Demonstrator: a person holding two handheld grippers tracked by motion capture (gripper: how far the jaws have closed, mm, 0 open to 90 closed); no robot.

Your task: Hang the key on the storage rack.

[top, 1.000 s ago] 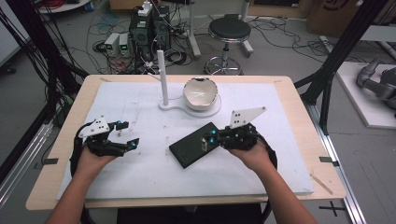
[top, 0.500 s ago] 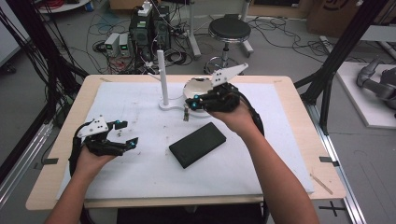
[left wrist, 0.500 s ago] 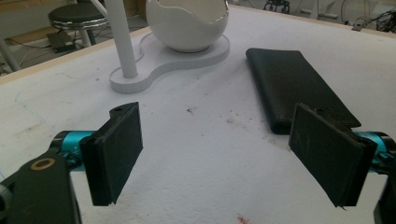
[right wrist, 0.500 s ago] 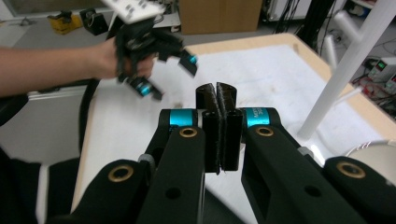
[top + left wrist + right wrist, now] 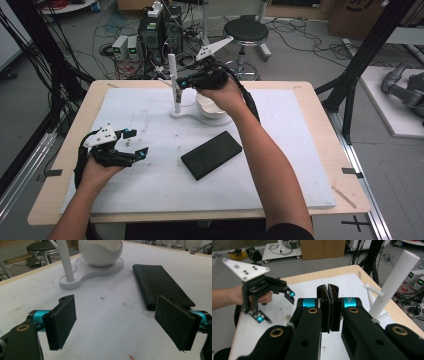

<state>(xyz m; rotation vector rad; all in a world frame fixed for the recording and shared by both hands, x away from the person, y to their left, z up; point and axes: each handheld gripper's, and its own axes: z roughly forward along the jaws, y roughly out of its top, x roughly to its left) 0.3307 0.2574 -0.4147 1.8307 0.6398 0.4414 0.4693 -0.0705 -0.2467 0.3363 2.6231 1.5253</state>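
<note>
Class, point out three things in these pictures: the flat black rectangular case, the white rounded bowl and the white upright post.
Flat black rectangular case (image 5: 211, 155), high view, centre of its top.
White rounded bowl (image 5: 101, 253), left gripper view, outer wall.
White upright post (image 5: 394, 280), right gripper view, mid-shaft.

From my screen the light was even and bright, with soft shadows under the phone (image 5: 211, 155) and forearms. The white mat (image 5: 150, 125) looked slightly washed out. The high view was grainy; close jaws in both gripper views blurred slightly.

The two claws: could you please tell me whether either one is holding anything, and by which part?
Nothing is held. The left claw is open over bare table; the right claw is shut, pads together, on nothing.
</note>
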